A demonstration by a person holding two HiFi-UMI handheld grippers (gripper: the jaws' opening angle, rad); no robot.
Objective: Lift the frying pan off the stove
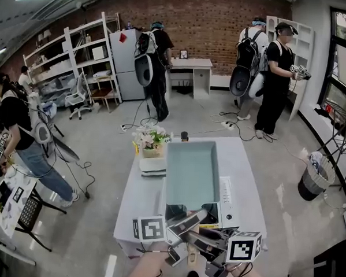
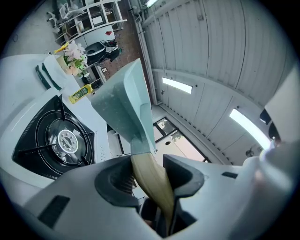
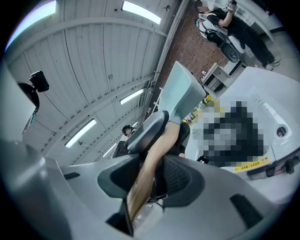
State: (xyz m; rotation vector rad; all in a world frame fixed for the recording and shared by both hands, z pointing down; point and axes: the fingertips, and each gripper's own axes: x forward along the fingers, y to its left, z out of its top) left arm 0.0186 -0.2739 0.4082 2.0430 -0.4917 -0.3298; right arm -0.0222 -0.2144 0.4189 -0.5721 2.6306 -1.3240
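The frying pan (image 1: 191, 175) is a pale teal rectangular pan with a light wooden handle (image 1: 193, 249). It hangs above the black gas stove (image 1: 175, 211) at the near end of the white table (image 1: 137, 205). Both grippers clamp the handle. My left gripper (image 1: 183, 225) holds it closer to the pan, and my right gripper (image 1: 207, 242) holds it just behind. In the left gripper view the pan (image 2: 124, 103) rises from the handle (image 2: 152, 185) between the jaws of the left gripper (image 2: 147, 178), with the bare burner (image 2: 68, 139) below. In the right gripper view the handle (image 3: 152, 168) runs through the right gripper (image 3: 154, 176) up to the pan (image 3: 185, 96).
A flower arrangement (image 1: 151, 141) and a small dark bottle (image 1: 184, 135) stand at the table's far end. A yellow bottle (image 2: 80, 93) lies beside the stove. Several people stand around the room, one close at the left (image 1: 22, 139). A bin (image 1: 314, 177) stands at the right.
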